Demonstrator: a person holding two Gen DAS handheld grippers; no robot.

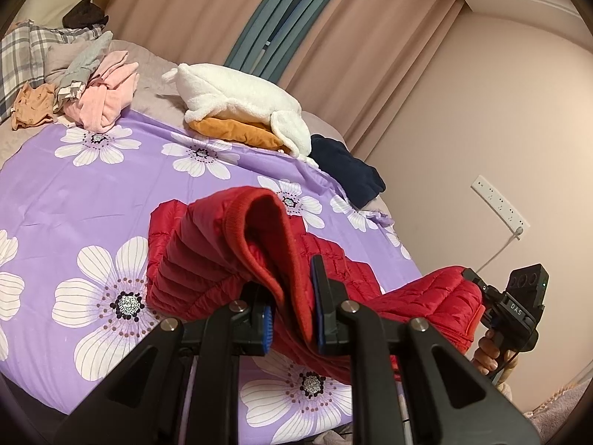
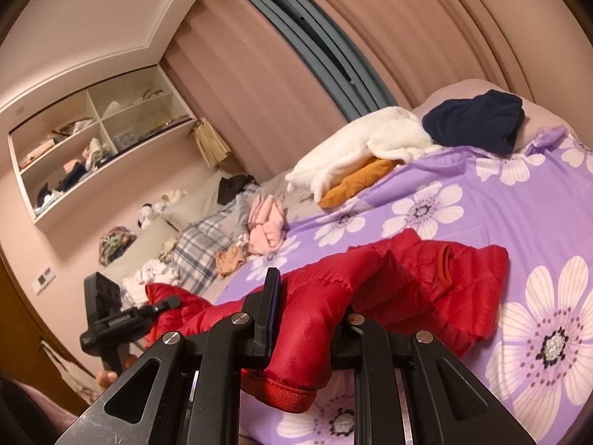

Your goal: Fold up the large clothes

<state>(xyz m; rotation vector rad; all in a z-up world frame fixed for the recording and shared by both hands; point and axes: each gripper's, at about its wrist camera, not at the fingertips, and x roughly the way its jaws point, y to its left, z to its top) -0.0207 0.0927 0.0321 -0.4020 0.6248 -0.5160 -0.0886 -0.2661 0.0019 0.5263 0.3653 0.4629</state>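
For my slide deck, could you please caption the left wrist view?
Left gripper clamps the red jacket's cuff over a purple flowered bedsheet, the right gripper holding the other end.

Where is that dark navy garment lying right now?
The navy garment lies at the bed's far edge by the curtain, right of the white fleece in the left wrist view, off the purple sheet.

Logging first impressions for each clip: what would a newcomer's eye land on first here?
The red puffer jacket stands out, lying on the purple flowered bedsheet near the bed's front edge, with each claw shut on one end: the left claw and the right claw. Behind it, a white fleece garment rests on an orange one near the pink curtains.
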